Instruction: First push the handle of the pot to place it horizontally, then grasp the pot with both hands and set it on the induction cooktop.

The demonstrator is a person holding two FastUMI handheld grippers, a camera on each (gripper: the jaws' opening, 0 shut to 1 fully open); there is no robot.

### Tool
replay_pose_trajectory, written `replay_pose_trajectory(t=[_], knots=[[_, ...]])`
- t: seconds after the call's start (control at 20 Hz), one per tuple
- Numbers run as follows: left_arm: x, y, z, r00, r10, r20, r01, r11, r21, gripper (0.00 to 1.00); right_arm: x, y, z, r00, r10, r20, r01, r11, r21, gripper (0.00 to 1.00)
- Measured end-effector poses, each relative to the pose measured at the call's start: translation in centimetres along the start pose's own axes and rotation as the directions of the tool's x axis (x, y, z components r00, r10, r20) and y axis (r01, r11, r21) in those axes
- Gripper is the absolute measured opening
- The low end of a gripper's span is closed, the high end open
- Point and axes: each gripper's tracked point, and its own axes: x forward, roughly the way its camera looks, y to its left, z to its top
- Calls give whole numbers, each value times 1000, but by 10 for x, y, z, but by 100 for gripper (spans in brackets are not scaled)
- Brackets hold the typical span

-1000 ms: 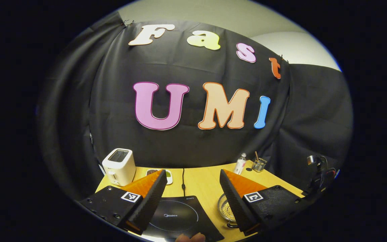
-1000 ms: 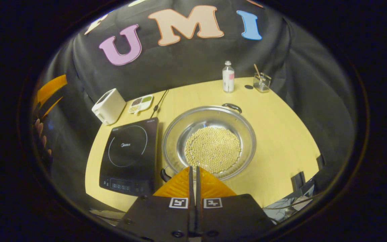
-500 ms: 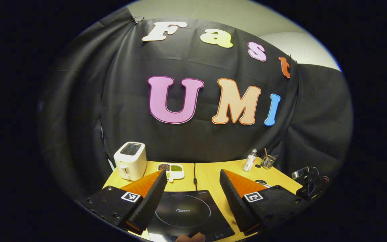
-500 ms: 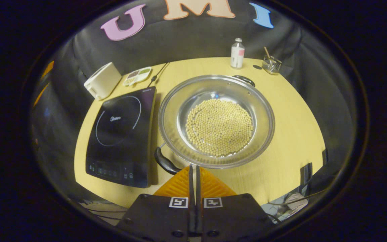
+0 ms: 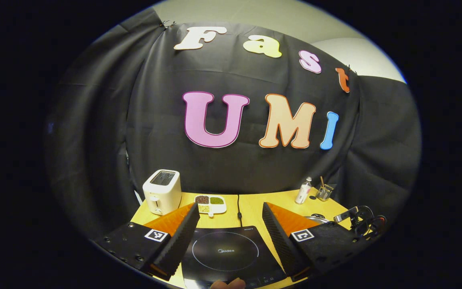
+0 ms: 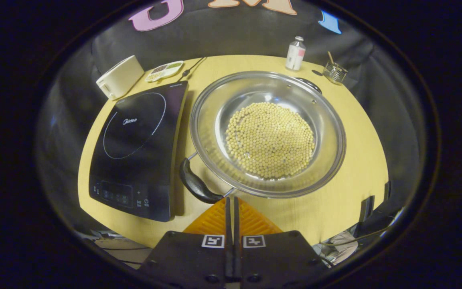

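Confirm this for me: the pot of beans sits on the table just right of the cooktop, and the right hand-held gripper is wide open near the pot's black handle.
One thing is wrong: the right hand-held gripper is shut, its fingers pressed together, as the right gripper view shows. The rest holds: the pot of beans sits on the table just right of the cooktop, with the gripper near its black handle.

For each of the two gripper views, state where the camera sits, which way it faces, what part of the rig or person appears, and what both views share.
Left gripper view: rides on the left gripper, low at the table's near edge, facing the booth wall; its open fingers frame the induction cooktop; a fingertip shows at the bottom.
Right gripper view: rides on the right gripper, high, looking down at the pot of beans; its fingers are closed near the pot's handle.
Shared: cooktop, toaster, bottle.
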Motion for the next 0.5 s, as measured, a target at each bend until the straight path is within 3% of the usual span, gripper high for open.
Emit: replay_pose_trajectory(t=[0.5], knots=[[2, 1, 0, 1000, 4, -4, -4, 1000, 11, 93, 15, 28, 23, 999, 48, 3, -48, 999, 16, 0]])
